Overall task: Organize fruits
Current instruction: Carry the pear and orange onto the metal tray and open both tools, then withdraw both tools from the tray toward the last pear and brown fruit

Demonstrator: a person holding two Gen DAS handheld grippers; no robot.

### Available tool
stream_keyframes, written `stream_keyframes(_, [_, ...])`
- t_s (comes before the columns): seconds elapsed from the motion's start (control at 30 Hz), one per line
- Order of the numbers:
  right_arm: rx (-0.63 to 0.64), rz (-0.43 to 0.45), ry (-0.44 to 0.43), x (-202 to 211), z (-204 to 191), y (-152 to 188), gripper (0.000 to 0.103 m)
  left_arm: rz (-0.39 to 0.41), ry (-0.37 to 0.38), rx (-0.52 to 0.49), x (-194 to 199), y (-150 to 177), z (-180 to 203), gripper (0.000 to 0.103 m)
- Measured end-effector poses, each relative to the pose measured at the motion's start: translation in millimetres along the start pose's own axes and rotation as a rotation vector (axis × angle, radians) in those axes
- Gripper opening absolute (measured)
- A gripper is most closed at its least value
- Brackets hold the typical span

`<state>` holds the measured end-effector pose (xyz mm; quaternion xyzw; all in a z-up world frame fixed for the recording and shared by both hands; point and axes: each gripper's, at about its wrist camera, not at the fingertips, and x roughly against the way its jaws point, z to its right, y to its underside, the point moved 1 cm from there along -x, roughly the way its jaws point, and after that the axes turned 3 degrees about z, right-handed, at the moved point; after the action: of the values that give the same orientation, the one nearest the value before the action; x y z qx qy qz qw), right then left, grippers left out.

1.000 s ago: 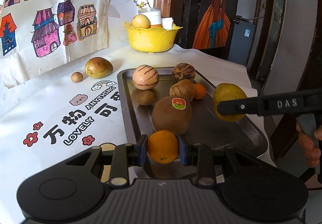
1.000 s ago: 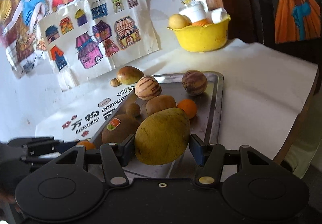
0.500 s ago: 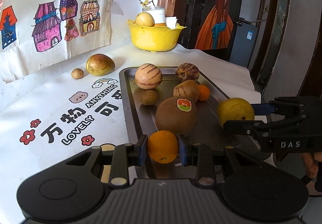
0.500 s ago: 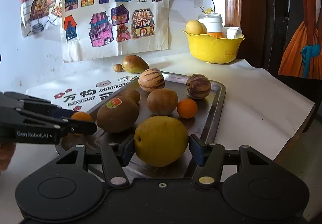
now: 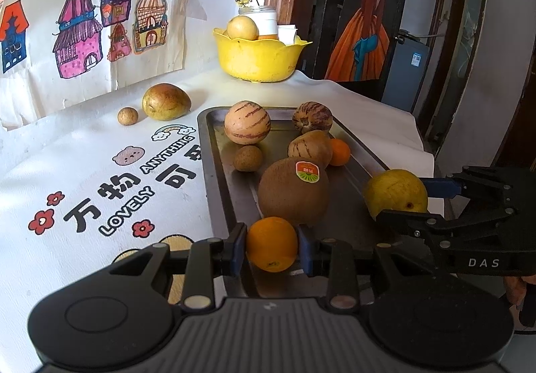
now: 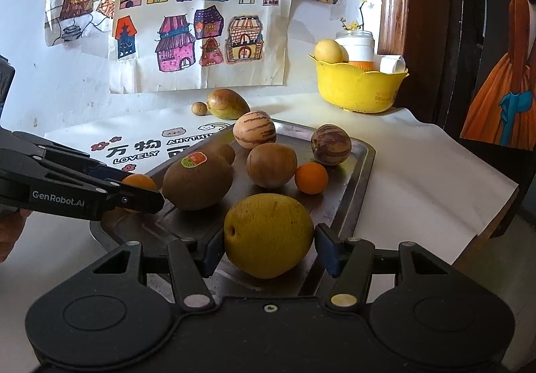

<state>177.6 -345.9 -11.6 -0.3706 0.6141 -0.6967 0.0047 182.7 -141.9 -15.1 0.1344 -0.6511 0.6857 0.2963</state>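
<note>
Landmark: metal tray (image 5: 217, 172) on the cloth-covered counter (image 5: 83, 172).

- Left tongs (image 5: 272, 244): clenched on a small orange (image 5: 271, 244), at the tray's near-left corner.
- Right tongs (image 6: 268, 244): grasping a large yellow fruit (image 6: 268, 235), at the tray's near-right edge.
- On the tray: brown stickered kiwi (image 5: 293, 190) near the front; small round brown fruit (image 5: 247, 157) behind it; striped fruit (image 5: 247, 122) and darker striped fruit (image 5: 312, 117) at the far end; another striped fruit (image 5: 310, 147) mid-tray, touching a tiny orange (image 5: 340, 152).
- Off the tray, beyond its far-left corner: green-brown fruit (image 5: 165, 101) with a small brown ball (image 5: 127, 116) just beside it.
- Behind the tray: yellow bowl (image 5: 258, 58).
</note>
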Motion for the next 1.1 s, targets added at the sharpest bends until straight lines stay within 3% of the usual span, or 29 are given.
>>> stream_keyframes(0.13, [-0.003,0.001,0.0,3,0,2,0.06,-0.003,-0.002,0.013,1,0,1,0.038])
stream_keyframes(0.23, [-0.006,0.006,0.001,5,0,3,0.061,-0.002,0.02,0.031,3,-2,1,0.052])
stream_keyframes(0.53, [-0.001,0.016,0.01,24,-2,12,0.072,0.01,0.008,0.123,19,1,-5,0.072])
stream_keyframes(0.73, [-0.028,0.039,0.017,40,-7,14,0.085,0.02,-0.019,0.18,29,5,-17,0.092])
stream_keyframes(0.83, [-0.037,0.046,0.036,46,-13,15,0.098,0.039,-0.045,0.198,38,7,-22,0.102])
stream_keyframes(0.87, [-0.041,0.051,0.049,48,-15,16,0.103,0.047,-0.058,0.203,42,8,-24,0.102])
stream_keyframes(1.1, [-0.056,-0.01,0.078,54,-26,21,0.102,0.04,-0.119,0.186,57,19,-39,0.102])
